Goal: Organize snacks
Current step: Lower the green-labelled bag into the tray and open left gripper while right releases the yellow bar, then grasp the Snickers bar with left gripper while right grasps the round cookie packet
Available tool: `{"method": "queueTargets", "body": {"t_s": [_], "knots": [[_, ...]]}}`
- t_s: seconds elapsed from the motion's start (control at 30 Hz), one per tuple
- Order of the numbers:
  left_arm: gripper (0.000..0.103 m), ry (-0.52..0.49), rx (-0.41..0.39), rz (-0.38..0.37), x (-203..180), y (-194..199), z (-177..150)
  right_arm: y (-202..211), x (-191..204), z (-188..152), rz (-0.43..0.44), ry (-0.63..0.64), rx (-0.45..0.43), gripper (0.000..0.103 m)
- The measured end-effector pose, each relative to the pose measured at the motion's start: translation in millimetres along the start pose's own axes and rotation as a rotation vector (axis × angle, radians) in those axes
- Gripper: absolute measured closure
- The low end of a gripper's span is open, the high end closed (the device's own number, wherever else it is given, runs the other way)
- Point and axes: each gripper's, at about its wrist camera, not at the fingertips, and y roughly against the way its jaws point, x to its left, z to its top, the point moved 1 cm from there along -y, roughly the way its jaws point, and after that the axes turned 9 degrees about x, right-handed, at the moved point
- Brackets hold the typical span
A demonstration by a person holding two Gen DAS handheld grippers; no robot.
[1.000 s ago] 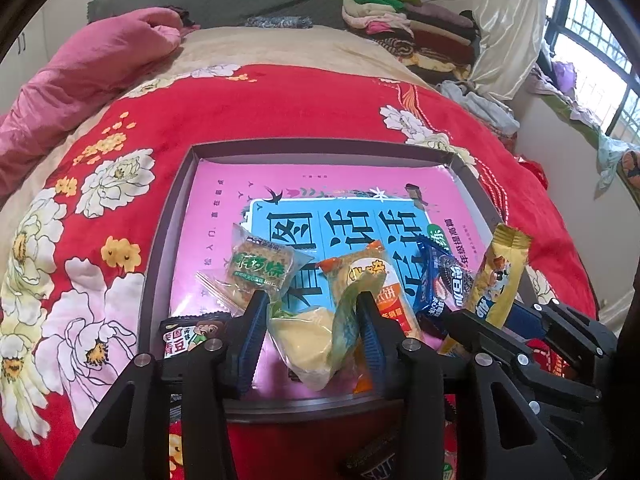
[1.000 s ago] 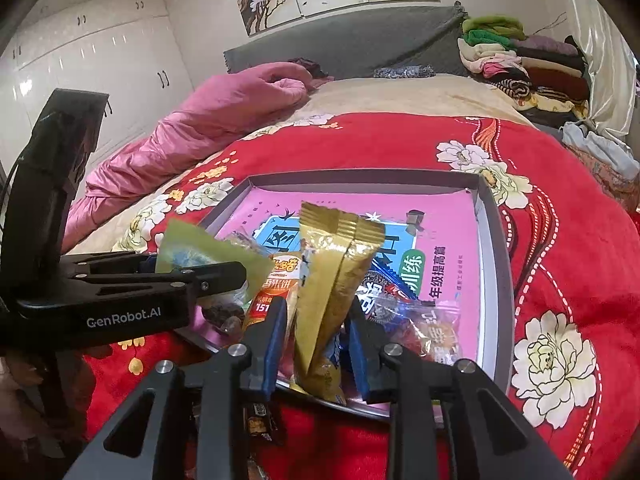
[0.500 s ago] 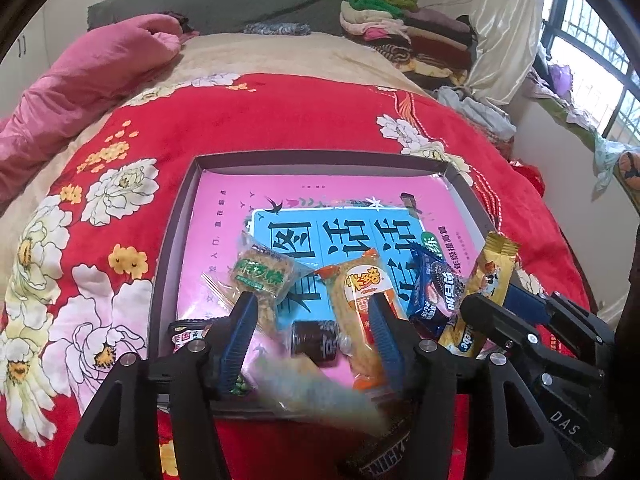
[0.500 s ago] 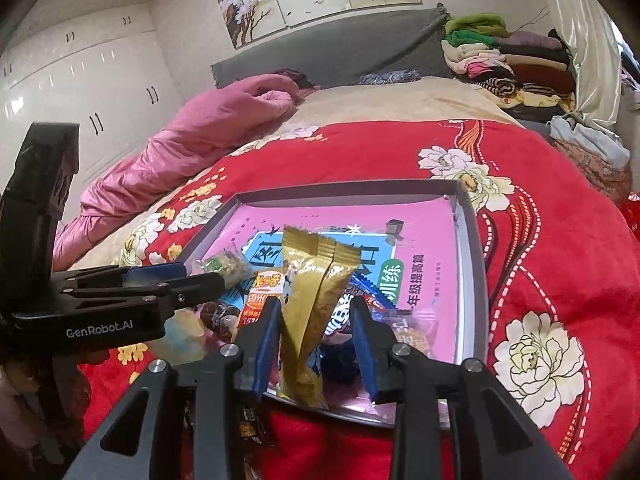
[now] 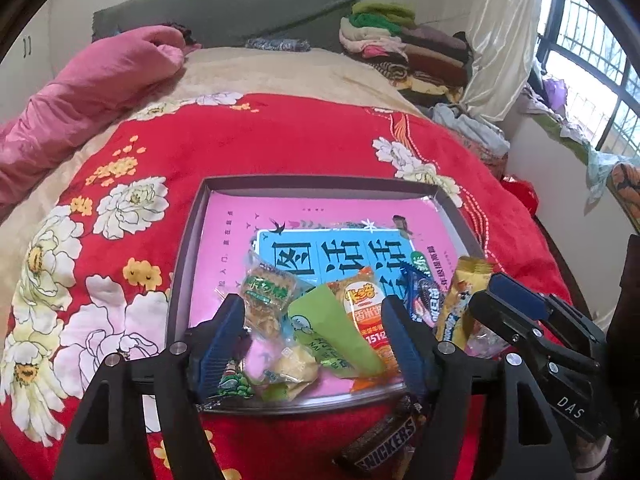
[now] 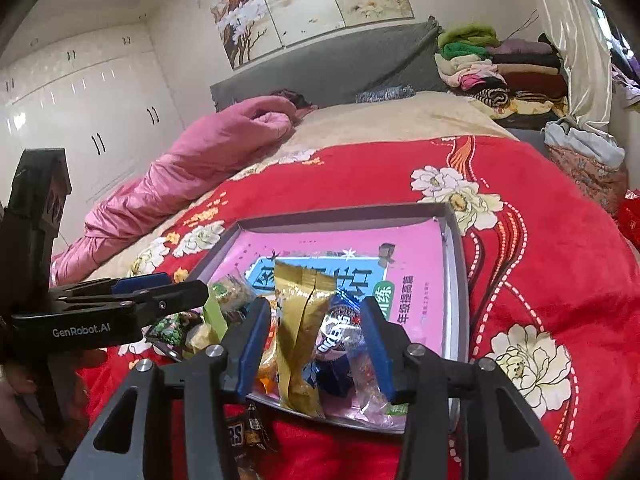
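A grey tray (image 5: 320,182) lined with a pink and blue sheet lies on the red flowered blanket. My left gripper (image 5: 316,344) hovers over its near edge with the jaws opening. Below them a green and yellow packet (image 5: 332,332) lies loose in the tray. My right gripper (image 6: 314,344) is also opening. A gold packet (image 6: 300,328) stands between its pads, clear of both, leaning on a blue packet (image 6: 340,328). An orange packet (image 5: 366,308) and a biscuit packet (image 5: 266,292) lie beside these. A Snickers bar (image 5: 384,444) lies on the blanket outside the tray.
A pink quilt (image 5: 92,80) is bunched at the far left of the bed. Folded clothes (image 5: 400,40) are stacked by the grey headboard (image 5: 224,8). A window (image 5: 580,60) is on the right, and white wardrobes (image 6: 80,120) on the left.
The left jaws spread and the green and yellow packet dropped into the tray. The right jaws spread off the gold packet, which now stands free. Both grippers rose slightly.
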Motion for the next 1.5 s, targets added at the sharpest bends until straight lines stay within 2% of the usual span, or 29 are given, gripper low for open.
{"method": "queueTargets", "body": {"t_s": [0.23, 0.53, 0.87, 1.07, 1.23, 1.5], "knots": [[0.027, -0.01, -0.011, 0.0, -3.6, 8.3, 0.3, 11.2, -3.2, 1.9, 0.0, -0.014, -0.031, 0.05], [0.027, -0.041, -0.01, -0.011, -9.3, 16.1, -6.3, 23.4, -0.5, 0.1, 0.015, -0.001, -0.046, 0.049], [0.027, -0.098, 0.006, -0.031, -21.3, 18.3, -19.2, 36.5, 14.5, -14.0, 0.015, 0.038, -0.02, 0.044], [0.027, -0.153, 0.035, -0.052, -23.2, 22.3, -33.5, 39.3, 26.3, -33.2, 0.032, 0.065, 0.045, 0.041], [0.027, -0.191, 0.083, -0.078, -20.0, 17.8, -47.9, 32.3, 46.3, -59.9, 0.055, 0.144, 0.165, 0.041], [0.027, -0.297, 0.194, -0.107, -31.4, -6.9, -75.3, 11.4, 78.0, -92.9, -0.03, 0.365, 0.294, 0.041]]}}
